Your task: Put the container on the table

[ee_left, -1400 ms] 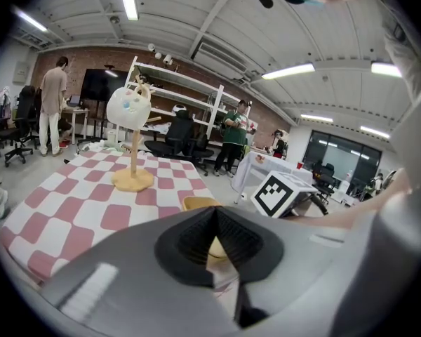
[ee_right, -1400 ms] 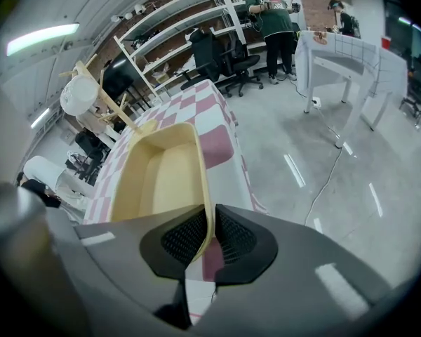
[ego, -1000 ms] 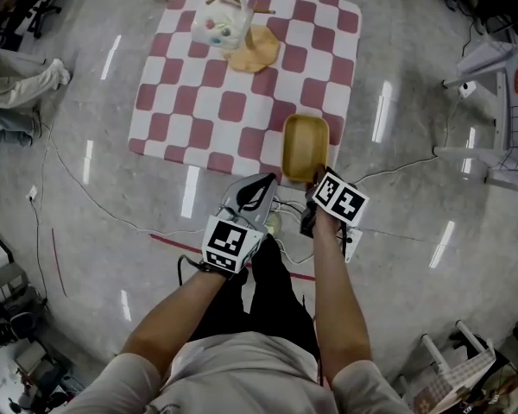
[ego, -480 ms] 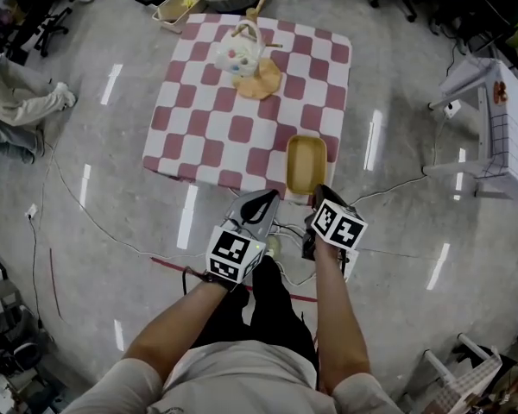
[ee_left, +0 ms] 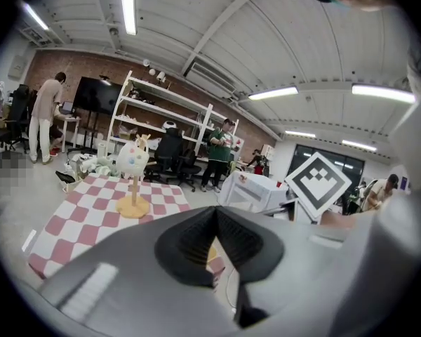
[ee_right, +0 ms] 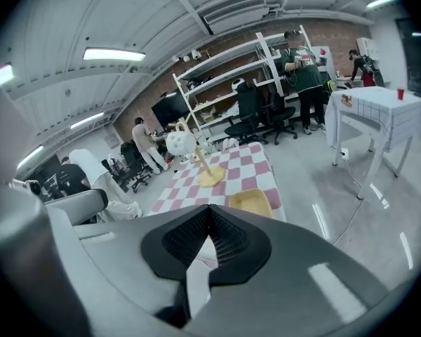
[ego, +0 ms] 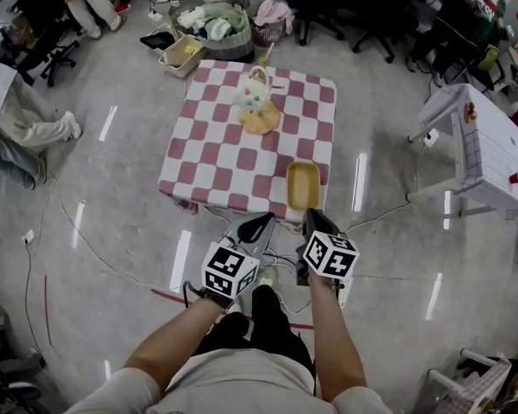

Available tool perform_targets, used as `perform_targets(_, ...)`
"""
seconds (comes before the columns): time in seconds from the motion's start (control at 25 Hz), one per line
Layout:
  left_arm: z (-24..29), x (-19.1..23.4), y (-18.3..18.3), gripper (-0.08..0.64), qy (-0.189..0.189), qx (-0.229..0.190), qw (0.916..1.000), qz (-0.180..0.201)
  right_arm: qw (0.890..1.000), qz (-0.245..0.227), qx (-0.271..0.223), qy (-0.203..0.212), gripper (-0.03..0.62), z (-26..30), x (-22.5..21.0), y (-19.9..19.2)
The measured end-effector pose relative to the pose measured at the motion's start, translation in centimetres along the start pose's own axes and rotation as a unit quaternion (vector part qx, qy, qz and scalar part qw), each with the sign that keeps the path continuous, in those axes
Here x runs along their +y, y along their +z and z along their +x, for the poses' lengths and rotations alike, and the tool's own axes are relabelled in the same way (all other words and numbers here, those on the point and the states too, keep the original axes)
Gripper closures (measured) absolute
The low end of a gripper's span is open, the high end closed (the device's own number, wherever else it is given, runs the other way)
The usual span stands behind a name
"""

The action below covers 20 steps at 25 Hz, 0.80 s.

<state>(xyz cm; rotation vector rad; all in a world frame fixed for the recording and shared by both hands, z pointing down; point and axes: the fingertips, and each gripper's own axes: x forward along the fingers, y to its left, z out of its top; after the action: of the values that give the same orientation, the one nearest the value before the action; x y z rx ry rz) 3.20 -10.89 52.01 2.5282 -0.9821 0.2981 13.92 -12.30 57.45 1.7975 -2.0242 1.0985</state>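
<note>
A yellow oblong container (ego: 302,185) lies on the red-and-white checked table (ego: 233,158), close to its near right edge. My left gripper (ego: 261,222) and right gripper (ego: 312,218) hang side by side over the floor just short of that edge; both are shut, hold nothing and are apart from the container. In the right gripper view the shut gripper (ee_right: 209,237) points at the container (ee_right: 249,202) and the table (ee_right: 256,163). In the left gripper view the shut gripper (ee_left: 214,220) covers most of the table's (ee_left: 77,216) near side.
A wooden stand carrying a white spotted cup (ego: 257,102) sits at the table's far side. Baskets (ego: 209,20) and office chairs stand behind it. A white side table (ego: 483,145) is at the right. Cables (ego: 86,197) cross the floor; people stand at the back left.
The view has drawn back from the table, which now looks smaller and farther. The container stays at the table's near edge. Both grippers remain shut and side by side.
</note>
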Motion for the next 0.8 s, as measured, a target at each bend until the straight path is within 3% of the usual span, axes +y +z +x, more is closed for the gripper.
perform_targets(0.32, -5.5, -2.5, 3.8, 0.554, -0.023, -0.023, 0.9994, 0.006, 0.997, -0.035, -0.054, 0.036, 0.581, -6.1, 6.1, 2.2)
perform_targets(0.8, -11.9, -5.1, 9.6, 0.554, -0.046, -0.063, 0.9965, 0.031, 0.984, -0.085, -0.14, 0.071, 0.581, -14.1, 13.8, 6.0)
